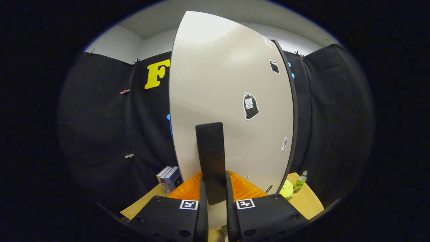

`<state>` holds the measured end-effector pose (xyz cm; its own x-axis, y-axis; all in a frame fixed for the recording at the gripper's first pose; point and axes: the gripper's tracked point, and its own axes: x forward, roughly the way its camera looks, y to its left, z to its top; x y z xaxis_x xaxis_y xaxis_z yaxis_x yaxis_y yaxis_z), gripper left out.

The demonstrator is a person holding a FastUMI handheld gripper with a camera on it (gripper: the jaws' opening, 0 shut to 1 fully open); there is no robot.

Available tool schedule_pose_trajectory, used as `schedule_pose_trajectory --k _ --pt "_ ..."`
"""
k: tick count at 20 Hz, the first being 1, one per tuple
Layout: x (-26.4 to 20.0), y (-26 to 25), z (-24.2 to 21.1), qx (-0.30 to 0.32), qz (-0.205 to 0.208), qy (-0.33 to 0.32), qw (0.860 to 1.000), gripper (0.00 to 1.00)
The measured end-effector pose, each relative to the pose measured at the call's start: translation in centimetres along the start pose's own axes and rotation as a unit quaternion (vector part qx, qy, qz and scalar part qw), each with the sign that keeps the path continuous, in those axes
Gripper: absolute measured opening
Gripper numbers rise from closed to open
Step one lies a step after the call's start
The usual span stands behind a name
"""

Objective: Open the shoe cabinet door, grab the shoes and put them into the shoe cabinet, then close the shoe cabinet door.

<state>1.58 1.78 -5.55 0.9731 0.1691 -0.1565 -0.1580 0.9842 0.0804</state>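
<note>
The white shoe cabinet door [231,84] stands tall right in front of me, with several small stickers on it and a dark edge down its right side. A black upright handle [210,151] is fixed low on the door. My gripper [215,190] is shut on the lower end of that handle, one finger pressed to each side. The cabinet's inside is hidden behind the door.
A stack of books [169,179] stands on the tan surface [307,201] left of the door. A yellow-green ball [286,190] and a green bottle [300,182] sit at the door's right foot. Black cloth walls close in on both sides.
</note>
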Motion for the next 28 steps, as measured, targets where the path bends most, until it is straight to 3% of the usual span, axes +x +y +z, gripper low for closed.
schedule_pose_trajectory --k 11,28 --pt "-5.3 -5.6 0.1 -0.002 0.013 0.012 1.0 0.25" --pt "-15.0 -15.0 1.6 0.009 -0.091 -0.024 0.996 0.24"
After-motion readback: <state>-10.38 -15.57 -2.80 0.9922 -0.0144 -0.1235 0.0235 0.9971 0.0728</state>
